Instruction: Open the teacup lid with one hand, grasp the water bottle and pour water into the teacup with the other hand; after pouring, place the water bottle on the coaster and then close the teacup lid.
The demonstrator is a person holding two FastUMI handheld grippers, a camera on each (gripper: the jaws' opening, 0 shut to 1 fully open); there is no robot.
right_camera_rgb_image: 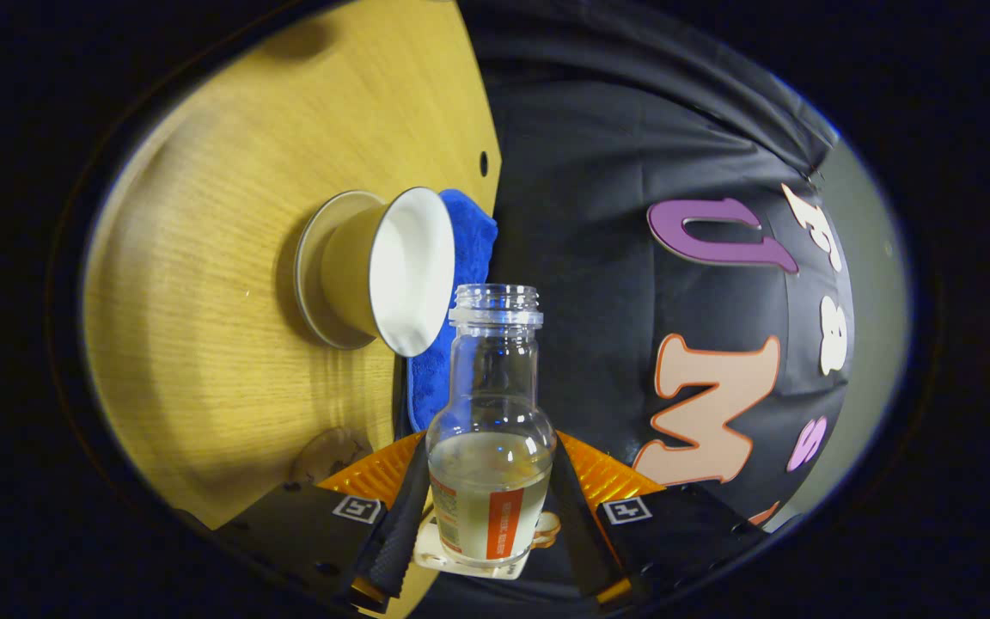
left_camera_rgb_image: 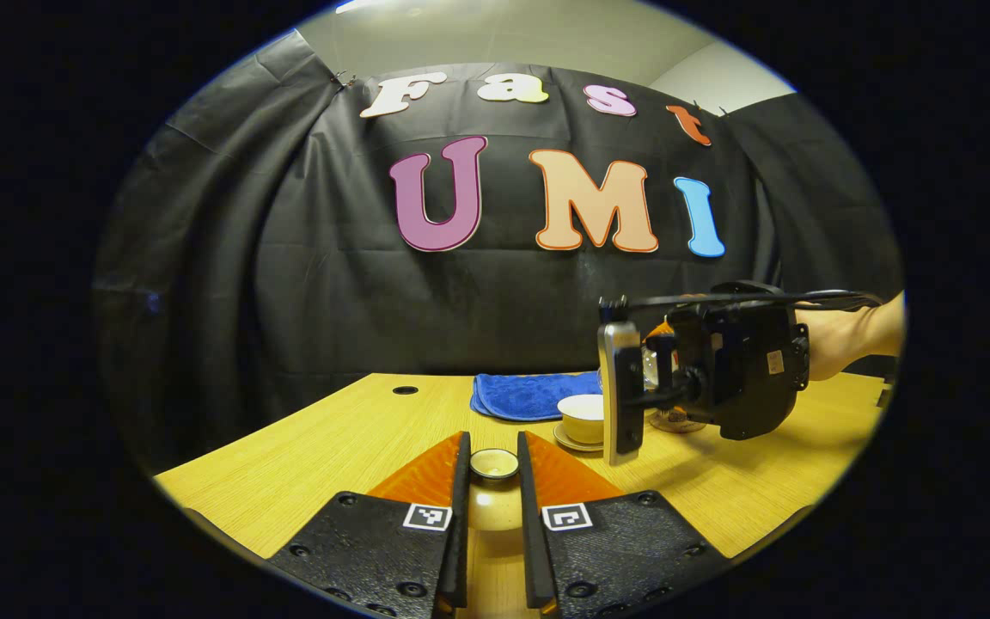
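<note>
Right gripper (right_camera_rgb_image: 482,507) clamped on uncapped water bottle (right_camera_rgb_image: 491,430), tipped beside open teacup (right_camera_rgb_image: 392,271); left gripper (left_camera_rgb_image: 493,481) pinching lid (left_camera_rgb_image: 494,464) above table (left_camera_rgb_image: 306,447); risk: mouth short of rim, water spilling.

A pale yellow wood grain is shown across the table (left_camera_rgb_image: 306,447), and a deep blue is carried by the folded cloth (left_camera_rgb_image: 525,395) at its far side. The teacup (right_camera_rgb_image: 392,271) is seen in cream-tan outside and white inside, on a saucer (right_camera_rgb_image: 310,266) of a matching cream. The water bottle (right_camera_rgb_image: 491,430) is presented as clear, with a white label crossed by an orange vertical band.
</note>
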